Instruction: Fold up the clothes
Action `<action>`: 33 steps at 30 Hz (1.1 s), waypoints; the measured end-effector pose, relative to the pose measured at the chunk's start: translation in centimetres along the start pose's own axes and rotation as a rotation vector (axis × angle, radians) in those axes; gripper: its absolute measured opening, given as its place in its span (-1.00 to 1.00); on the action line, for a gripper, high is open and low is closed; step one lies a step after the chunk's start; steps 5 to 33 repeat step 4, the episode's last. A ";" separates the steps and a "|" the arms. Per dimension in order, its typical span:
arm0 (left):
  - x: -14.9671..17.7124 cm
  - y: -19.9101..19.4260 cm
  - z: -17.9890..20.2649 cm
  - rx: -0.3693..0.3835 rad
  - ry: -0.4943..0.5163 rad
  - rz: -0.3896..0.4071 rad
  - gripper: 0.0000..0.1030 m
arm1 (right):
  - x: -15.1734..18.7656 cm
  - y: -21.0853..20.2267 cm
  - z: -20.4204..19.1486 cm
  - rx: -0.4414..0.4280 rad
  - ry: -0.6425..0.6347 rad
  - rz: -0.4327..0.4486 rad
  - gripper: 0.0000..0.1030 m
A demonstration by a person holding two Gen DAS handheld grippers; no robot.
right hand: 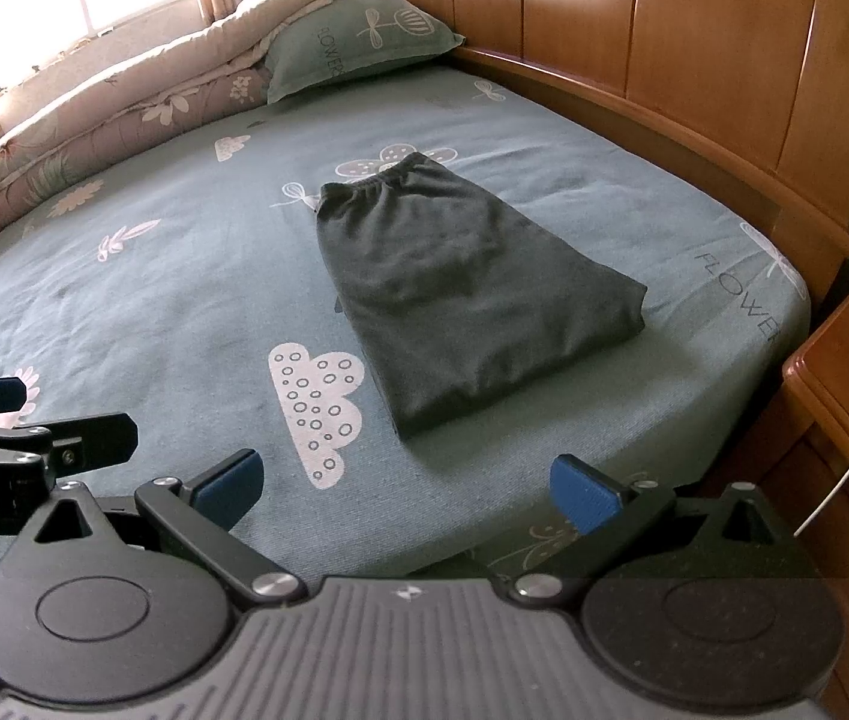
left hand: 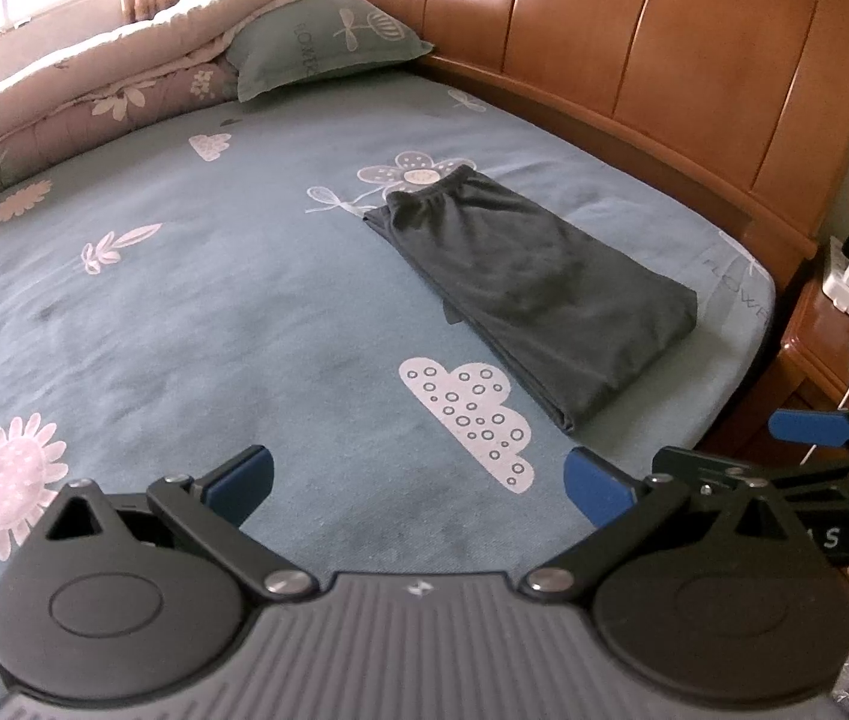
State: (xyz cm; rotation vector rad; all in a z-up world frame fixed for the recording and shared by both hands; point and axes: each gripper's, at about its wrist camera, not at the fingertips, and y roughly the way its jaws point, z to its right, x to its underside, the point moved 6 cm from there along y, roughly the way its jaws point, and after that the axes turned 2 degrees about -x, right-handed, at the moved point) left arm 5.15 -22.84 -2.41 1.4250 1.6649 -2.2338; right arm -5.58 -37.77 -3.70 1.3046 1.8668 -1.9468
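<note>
Dark grey trousers (left hand: 535, 294) (right hand: 460, 294) lie folded into a neat oblong on the blue-grey bed sheet (left hand: 184, 312) (right hand: 142, 300), elastic waistband toward the headboard. My left gripper (left hand: 421, 483) hovers open above the sheet, short of the trousers, its blue pads wide apart and holding nothing. My right gripper (right hand: 406, 483) is open too, just in front of the near edge of the folded trousers, with nothing between its fingers. The right gripper's fingers (left hand: 814, 426) show at the right edge of the left wrist view.
A wooden headboard (left hand: 634, 42) (right hand: 694, 60) runs along the far right. A green pillow (left hand: 328, 36) (right hand: 358, 30) and a rolled floral quilt (left hand: 94, 102) (right hand: 124, 102) lie at the back left. A wooden nightstand (left hand: 832, 354) (right hand: 844, 396) with chargers and cables stands at the right.
</note>
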 end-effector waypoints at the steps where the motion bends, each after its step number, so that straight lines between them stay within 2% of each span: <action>1: 0.0 0.0 0.0 0.000 0.000 0.000 0.99 | 0.0 0.0 0.0 0.000 0.000 0.000 1.00; 33: 0.0 0.0 0.0 0.002 0.000 -0.002 0.99 | 0.0 0.0 0.0 0.000 0.001 0.000 1.00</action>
